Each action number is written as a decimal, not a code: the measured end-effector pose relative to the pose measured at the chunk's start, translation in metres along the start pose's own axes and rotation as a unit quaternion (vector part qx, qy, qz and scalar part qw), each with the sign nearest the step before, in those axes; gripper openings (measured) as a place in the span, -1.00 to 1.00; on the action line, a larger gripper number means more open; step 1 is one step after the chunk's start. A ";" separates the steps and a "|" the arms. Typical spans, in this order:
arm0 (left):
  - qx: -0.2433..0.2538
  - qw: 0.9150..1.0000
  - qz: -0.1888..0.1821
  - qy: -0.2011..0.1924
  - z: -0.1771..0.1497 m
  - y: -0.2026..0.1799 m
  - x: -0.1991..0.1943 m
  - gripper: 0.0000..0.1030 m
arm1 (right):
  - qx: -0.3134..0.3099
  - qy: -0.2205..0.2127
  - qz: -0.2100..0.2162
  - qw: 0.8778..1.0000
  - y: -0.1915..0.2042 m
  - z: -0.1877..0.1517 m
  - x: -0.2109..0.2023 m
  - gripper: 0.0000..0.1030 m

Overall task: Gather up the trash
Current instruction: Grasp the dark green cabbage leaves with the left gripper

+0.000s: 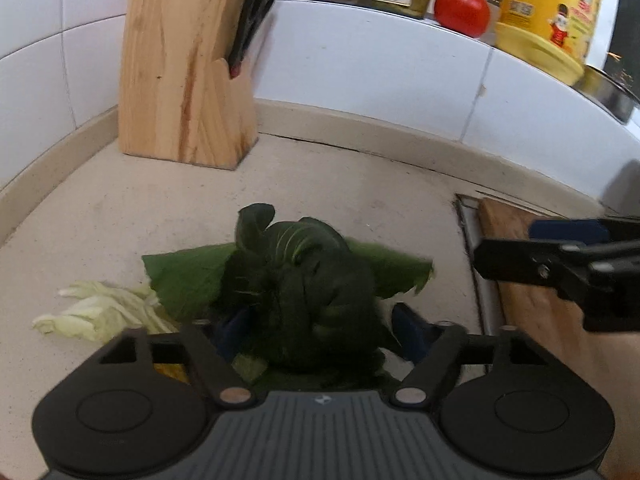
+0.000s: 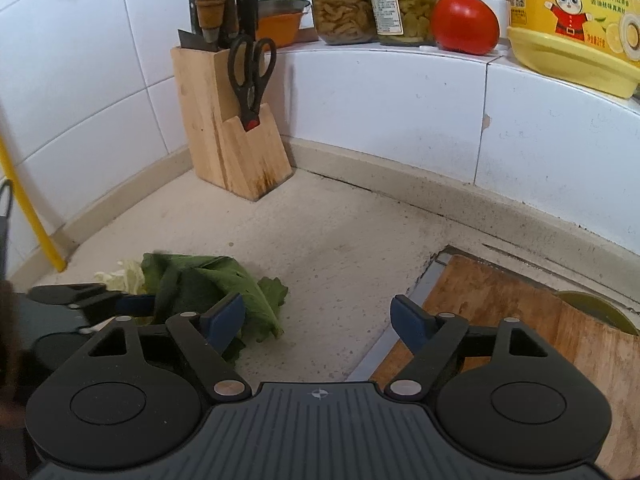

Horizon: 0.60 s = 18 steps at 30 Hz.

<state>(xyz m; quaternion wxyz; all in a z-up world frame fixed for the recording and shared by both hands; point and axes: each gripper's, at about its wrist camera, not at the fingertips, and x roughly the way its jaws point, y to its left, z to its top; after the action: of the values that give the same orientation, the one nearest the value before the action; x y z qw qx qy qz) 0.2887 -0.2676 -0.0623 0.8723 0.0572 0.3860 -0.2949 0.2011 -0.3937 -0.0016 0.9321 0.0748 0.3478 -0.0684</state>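
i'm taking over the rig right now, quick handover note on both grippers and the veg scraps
Left gripper: fingers around the crumpled dark green leaf bundle, low over the beige speckled countertop; how firm the grip is cannot be told.
Right gripper: open, holding nothing, near the worn wooden cutting board.
Left to do: pale cabbage scraps lie beside the bundle. No bin in view, so nothing is visibly binned.

My dark green leaves (image 1: 296, 280) lay by pale yellow-green cabbage scraps (image 1: 96, 312) on the speckled beige counter (image 2: 340, 240); behind stood a red tomato (image 2: 464, 24) and yellow bottle (image 2: 576, 20).
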 end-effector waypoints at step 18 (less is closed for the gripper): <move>-0.041 0.998 -0.051 -0.006 -0.046 0.040 -0.104 -0.11 | -0.052 0.019 0.022 0.998 0.018 0.004 0.011 0.35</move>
<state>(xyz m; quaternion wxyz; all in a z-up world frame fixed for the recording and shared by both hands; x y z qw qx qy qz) 0.2272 -0.1711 -0.0260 0.8603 0.0000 0.3945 -0.3229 0.2149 -0.3778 -0.0045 0.9292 0.0350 0.3668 -0.0285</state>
